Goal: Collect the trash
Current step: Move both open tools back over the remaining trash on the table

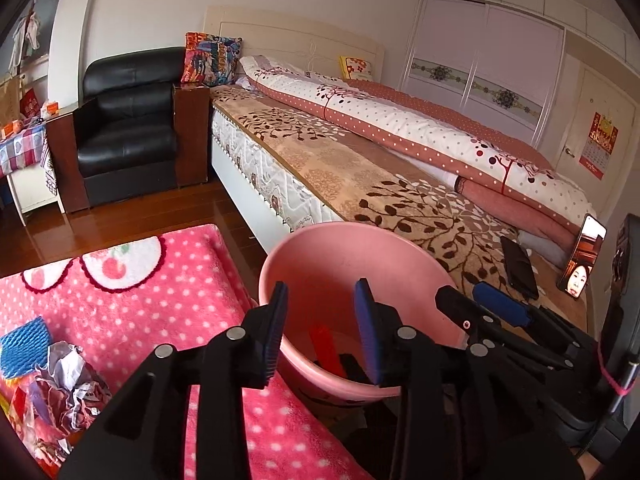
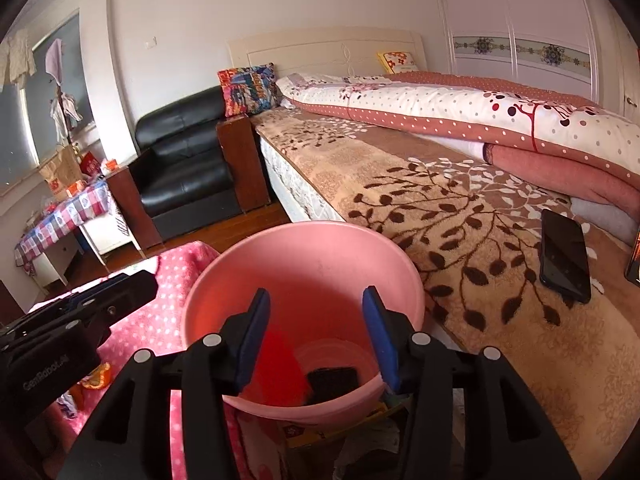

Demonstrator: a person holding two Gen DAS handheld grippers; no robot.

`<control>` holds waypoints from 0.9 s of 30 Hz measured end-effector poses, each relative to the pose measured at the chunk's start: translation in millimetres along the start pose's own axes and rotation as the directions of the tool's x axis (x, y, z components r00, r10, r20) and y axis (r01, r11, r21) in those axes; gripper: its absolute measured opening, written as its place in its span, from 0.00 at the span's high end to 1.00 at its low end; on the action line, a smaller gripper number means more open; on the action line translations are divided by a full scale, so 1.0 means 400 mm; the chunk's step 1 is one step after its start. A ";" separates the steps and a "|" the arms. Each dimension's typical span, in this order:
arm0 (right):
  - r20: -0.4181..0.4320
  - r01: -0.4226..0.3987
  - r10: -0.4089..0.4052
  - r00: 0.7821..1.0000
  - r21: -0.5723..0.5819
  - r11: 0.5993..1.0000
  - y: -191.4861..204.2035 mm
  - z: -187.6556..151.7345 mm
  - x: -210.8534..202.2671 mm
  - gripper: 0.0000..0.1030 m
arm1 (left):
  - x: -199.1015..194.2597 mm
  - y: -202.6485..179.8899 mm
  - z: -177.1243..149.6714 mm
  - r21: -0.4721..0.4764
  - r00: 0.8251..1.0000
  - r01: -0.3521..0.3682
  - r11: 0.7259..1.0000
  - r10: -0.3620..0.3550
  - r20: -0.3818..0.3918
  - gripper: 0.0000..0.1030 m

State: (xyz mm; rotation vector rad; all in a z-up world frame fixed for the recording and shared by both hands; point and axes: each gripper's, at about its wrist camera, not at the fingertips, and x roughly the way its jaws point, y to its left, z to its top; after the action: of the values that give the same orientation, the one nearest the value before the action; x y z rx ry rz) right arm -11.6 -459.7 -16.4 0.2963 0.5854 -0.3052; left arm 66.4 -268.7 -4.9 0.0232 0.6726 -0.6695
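Note:
A pink plastic bucket (image 1: 320,260) stands by the bed; it also shows in the right wrist view (image 2: 304,256). Inside lie a red piece (image 2: 280,360) and a black piece (image 2: 332,380). My left gripper (image 1: 322,328) is open and empty above the bucket's near rim. My right gripper (image 2: 316,340) is open and empty, also over the bucket; it shows in the left wrist view (image 1: 480,304) to the right. Crumpled paper trash (image 1: 68,388) and a blue foam net (image 1: 24,344) lie on the pink dotted rug (image 1: 160,292) at lower left.
A bed (image 1: 360,168) with a leaf-pattern blanket runs along the right. Two phones (image 1: 520,268) lie on it near the foot. A black leather armchair (image 1: 128,120) stands at the back, a small checked-cloth table (image 1: 24,152) at far left. Wood floor lies between.

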 end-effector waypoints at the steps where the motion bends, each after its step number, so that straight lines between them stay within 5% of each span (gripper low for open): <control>1: 0.003 -0.005 0.005 1.000 0.000 1.000 0.004 0.001 -0.005 0.53 | -0.007 0.005 0.002 -0.007 1.000 0.000 1.000 0.000 0.002 0.66; 14: -0.006 -0.215 0.215 0.977 -0.004 0.977 0.142 -0.017 -0.098 0.48 | -0.165 0.081 -0.038 -0.011 0.987 -0.151 0.989 0.151 0.047 0.66; 27: -0.100 -0.396 0.388 0.916 -0.069 0.916 0.340 -0.078 -0.153 0.48 | -0.368 0.208 -0.107 -0.062 0.941 -0.315 0.947 0.320 0.113 0.66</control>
State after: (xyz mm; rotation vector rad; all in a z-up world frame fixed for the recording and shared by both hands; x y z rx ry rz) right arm -26.1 -312.6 19.5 0.3359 0.6065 0.1226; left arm 4.7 -109.6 31.3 0.0498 0.5489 -0.3414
